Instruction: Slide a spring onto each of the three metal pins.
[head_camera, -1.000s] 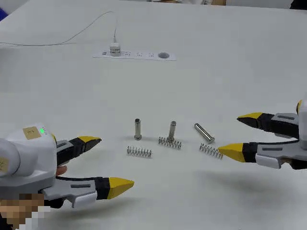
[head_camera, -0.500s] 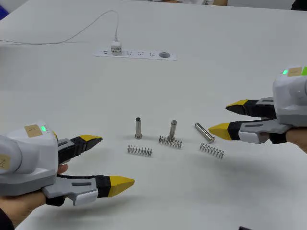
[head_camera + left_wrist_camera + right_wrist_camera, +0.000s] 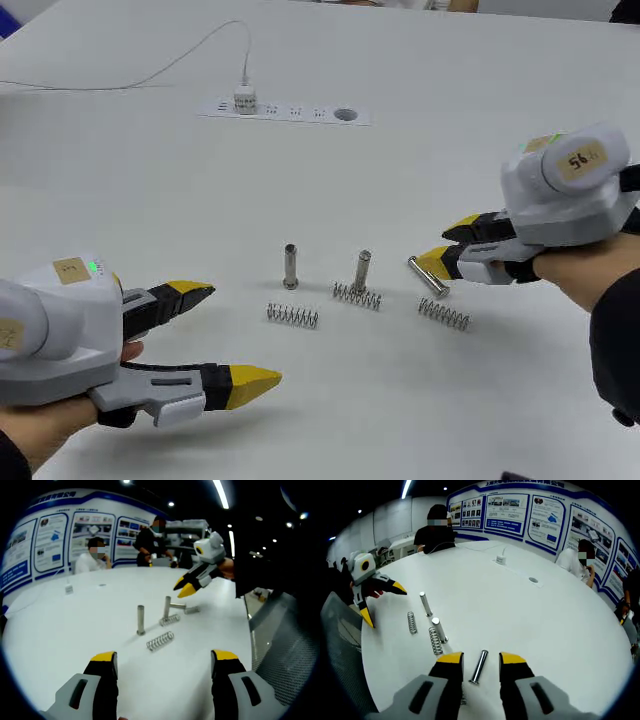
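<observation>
Three pins on table (image 3: 400, 180): left pin (image 3: 290, 266) and middle pin (image 3: 361, 271) upright, lying pin (image 3: 427, 277) flat. Three springs flat, none on a pin: left spring (image 3: 292, 316), middle spring (image 3: 357, 296), right spring (image 3: 443, 314). At lying pin, right gripper (image 3: 445, 243): jaws narrowly parted either side, apparently not clamping. Well apart, left gripper (image 3: 235, 333): jaws wide, empty. In right gripper view, right spring mostly hidden behind jaw.

Left gripper (image 3: 244, 334) jaws wide; right gripper (image 3: 432, 246) jaws narrowly parted.

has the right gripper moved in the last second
Yes. In the head view the right gripper has come in leftward toward the lying silver metal pin, which stayed put; its jaws, open, now sit either side of that pin's end.
</observation>
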The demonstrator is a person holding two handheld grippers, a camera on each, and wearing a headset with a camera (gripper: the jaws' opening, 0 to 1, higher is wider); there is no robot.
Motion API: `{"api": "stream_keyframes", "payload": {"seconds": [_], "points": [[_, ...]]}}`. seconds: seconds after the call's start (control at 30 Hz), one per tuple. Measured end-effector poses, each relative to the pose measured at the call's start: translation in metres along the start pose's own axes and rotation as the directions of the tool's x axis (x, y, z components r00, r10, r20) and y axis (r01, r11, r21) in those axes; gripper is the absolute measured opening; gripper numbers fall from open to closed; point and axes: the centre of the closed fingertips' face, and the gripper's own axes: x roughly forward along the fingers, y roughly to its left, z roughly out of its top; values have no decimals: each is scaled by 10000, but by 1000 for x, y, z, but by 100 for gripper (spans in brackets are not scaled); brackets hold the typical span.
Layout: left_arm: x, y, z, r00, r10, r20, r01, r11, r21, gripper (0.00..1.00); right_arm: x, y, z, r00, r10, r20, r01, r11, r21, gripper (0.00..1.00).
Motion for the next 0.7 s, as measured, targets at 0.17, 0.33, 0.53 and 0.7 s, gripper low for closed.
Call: {"api": "stream_keyframes", "payload": {"seconds": [0.17, 0.33, 0.53, 0.7], "points": [[0, -1, -1, 10000, -29, -7, 29, 10000, -9, 77, 11, -1, -6, 9991, -50, -411, 65, 9993, 377, 26], [0, -1, -1, 10000, -25, -15, 25, 10000, -33, 77, 17, -2, -7, 9981, -56, -613, 87, 9987, 501, 23], [0, -2, -2, 10000, -41, -18, 41, 10000, -64, 77, 25, -3, -9, 9959, -132, -896, 190, 9978, 637, 20], [0, -2, -4, 10000, -63, -52, 63, 9999, -78, 77, 29, -5, -15, 9928, -211, -1182, 298, 9969, 729, 17]]}}
